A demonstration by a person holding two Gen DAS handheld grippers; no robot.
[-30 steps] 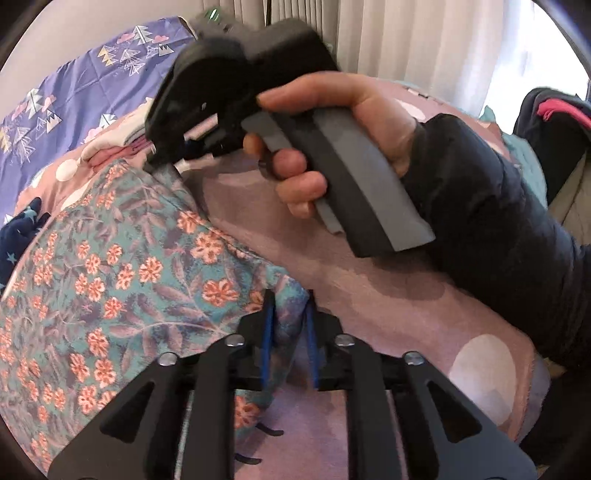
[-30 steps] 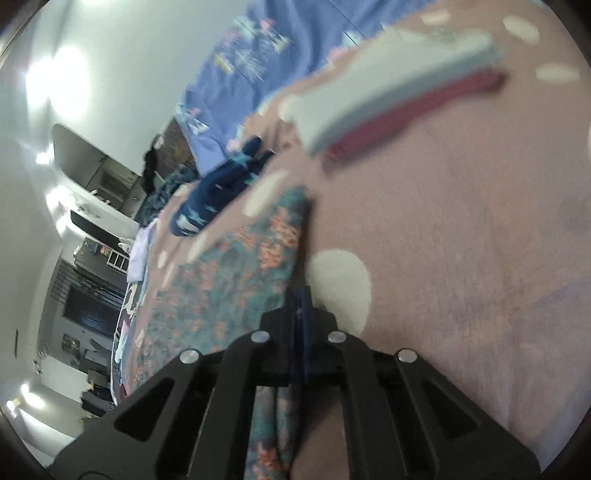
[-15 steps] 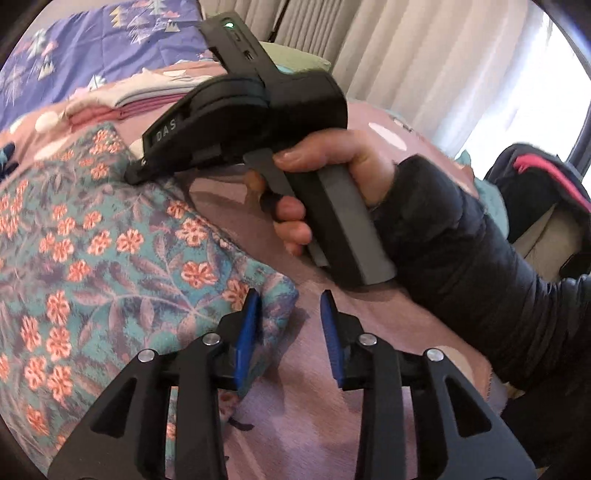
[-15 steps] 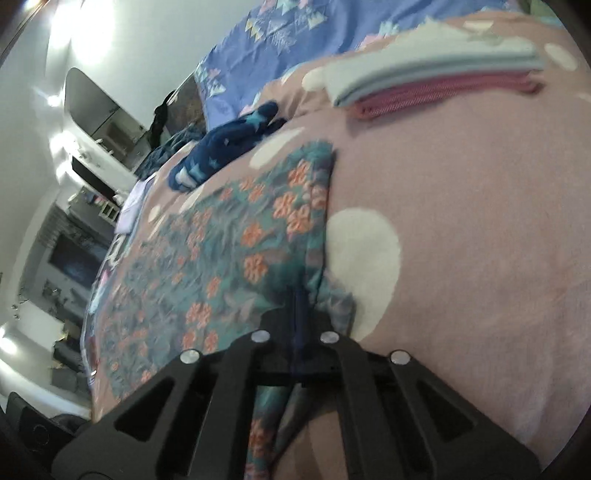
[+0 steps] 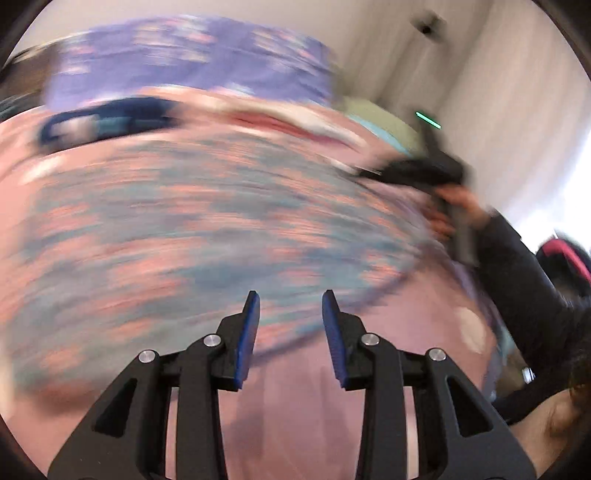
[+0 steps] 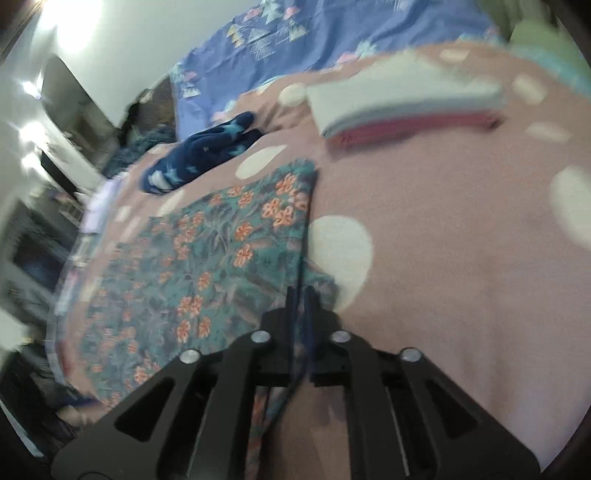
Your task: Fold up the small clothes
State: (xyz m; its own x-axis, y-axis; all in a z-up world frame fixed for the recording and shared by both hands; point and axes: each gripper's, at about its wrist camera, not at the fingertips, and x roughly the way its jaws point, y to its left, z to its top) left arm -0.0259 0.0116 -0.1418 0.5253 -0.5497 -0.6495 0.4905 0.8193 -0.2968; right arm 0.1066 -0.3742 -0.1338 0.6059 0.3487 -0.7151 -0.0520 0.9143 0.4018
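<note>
Pink bedspread (image 6: pixel 461 258) lies bare rightward; right gripper (image 6: pixel 301 295) jaws opening, pinching floral garment (image 6: pixel 207 258) edge; left gripper (image 5: pixel 290 306) jaws apart, empty.

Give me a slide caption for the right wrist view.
Right hand-held gripper pinching the floral garment's edge on the pink dotted bedspread.

1. The bed (image 6: pixel 461 258) is covered with a dusty-pink blanket dotted with large cream spots.
2. At its far end lies a purple sheet (image 6: pixel 332 33) printed with small triangular trees.
3. A plain white wall (image 6: pixel 140 33) rises behind the bed, lit by a bright glare near the top left of the right wrist view.
4. Pale curtains (image 5: pixel 498 92) hang on the right of the left wrist view, daylight flaring at their edge.
5. Dark furniture (image 6: pixel 33 243) stands blurred beside the bed.
</note>
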